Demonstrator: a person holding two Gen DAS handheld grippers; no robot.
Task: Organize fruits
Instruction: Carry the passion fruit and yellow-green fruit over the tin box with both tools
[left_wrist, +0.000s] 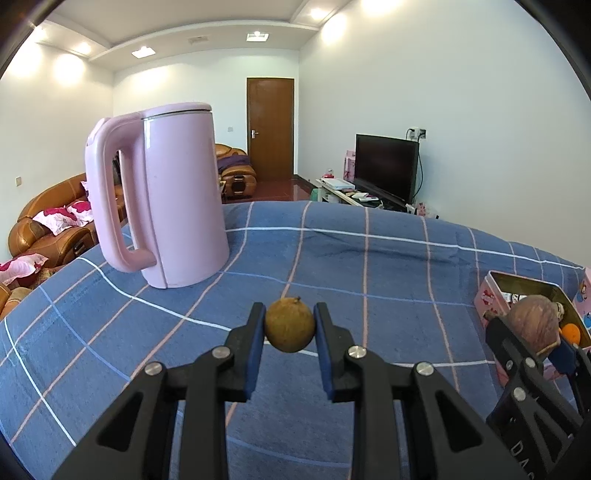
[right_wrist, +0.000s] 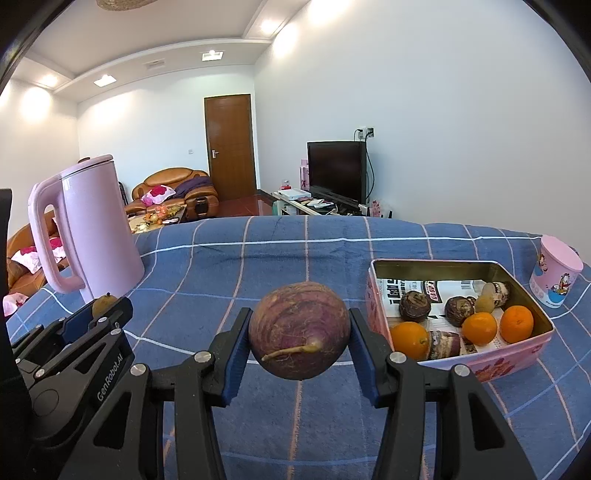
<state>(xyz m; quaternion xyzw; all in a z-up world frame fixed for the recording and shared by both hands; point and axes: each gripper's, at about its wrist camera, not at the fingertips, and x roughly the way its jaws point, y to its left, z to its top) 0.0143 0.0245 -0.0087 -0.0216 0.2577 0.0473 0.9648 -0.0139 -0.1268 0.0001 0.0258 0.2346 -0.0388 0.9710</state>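
Left gripper (left_wrist: 290, 325) clamps a small round rough-skinned longan (left_wrist: 290, 324); right gripper (right_wrist: 299, 338) pinches a hairy purple taro (right_wrist: 299, 330), pink metal tin (right_wrist: 532, 354) at 3 o'clock.

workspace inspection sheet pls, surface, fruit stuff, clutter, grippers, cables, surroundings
surface: blue checked cloth, creased, over the table.
job's things: pink tin with three oranges and several dark brown fruits; small brown fruit and big purple fruit are held above the cloth.
clutter: pink kettle upright at far left; pink cup beyond the tin.
grippers: left gripper shut on the small brown fruit; right gripper shut on the big purple fruit.
cables: cord from the wall socket hanging behind the television.
surroundings: brown sofas, wooden door, white walls.
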